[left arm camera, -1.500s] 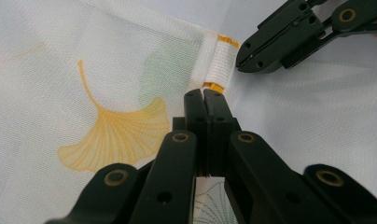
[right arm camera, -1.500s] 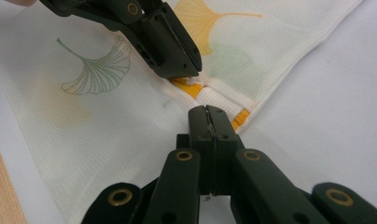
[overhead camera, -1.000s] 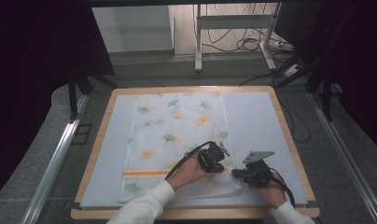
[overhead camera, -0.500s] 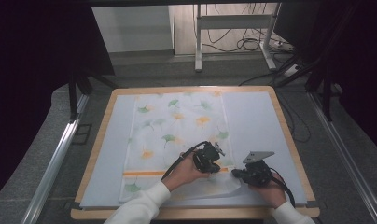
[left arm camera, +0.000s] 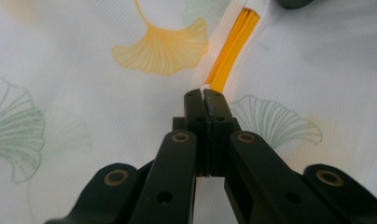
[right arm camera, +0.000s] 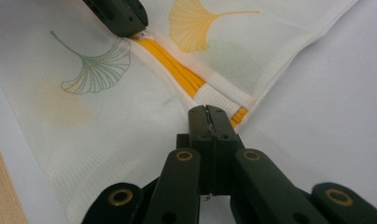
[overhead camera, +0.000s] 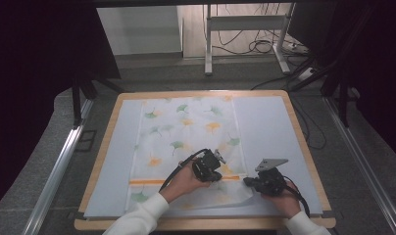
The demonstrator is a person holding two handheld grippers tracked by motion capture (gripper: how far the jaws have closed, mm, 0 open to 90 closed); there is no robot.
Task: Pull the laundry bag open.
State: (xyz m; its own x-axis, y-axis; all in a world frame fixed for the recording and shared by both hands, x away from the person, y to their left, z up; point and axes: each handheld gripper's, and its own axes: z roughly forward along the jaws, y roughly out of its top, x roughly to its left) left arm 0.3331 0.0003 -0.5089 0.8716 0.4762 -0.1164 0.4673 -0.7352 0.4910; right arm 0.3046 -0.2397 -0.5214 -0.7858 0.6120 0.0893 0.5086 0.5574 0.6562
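Left gripper (left arm camera: 204, 95): jaws fully closed, tips pressed on the orange zip line (left arm camera: 233, 46) of the white mesh laundry bag printed with green and yellow ginkgo leaves (overhead camera: 186, 132); whether they pinch the zip pull cannot be told. Right gripper (right arm camera: 207, 112): jaws closed, tips at the bag's near right corner, where the zip ends; a pinch on the hem there is likely but not confirmed.

The bag lies flat on the pale blue mat (overhead camera: 269, 122) of the wooden-rimmed table (overhead camera: 304, 142), zip running left to right along the near part.

Judgement: the step appears to be working the zip. The right gripper should anchor the corner firmly, the left should travel straight along the orange line, keeping the mesh taut between them to avoid snagging.

Bare mat lies left, right and far of the bag; the near table edge is close behind both hands
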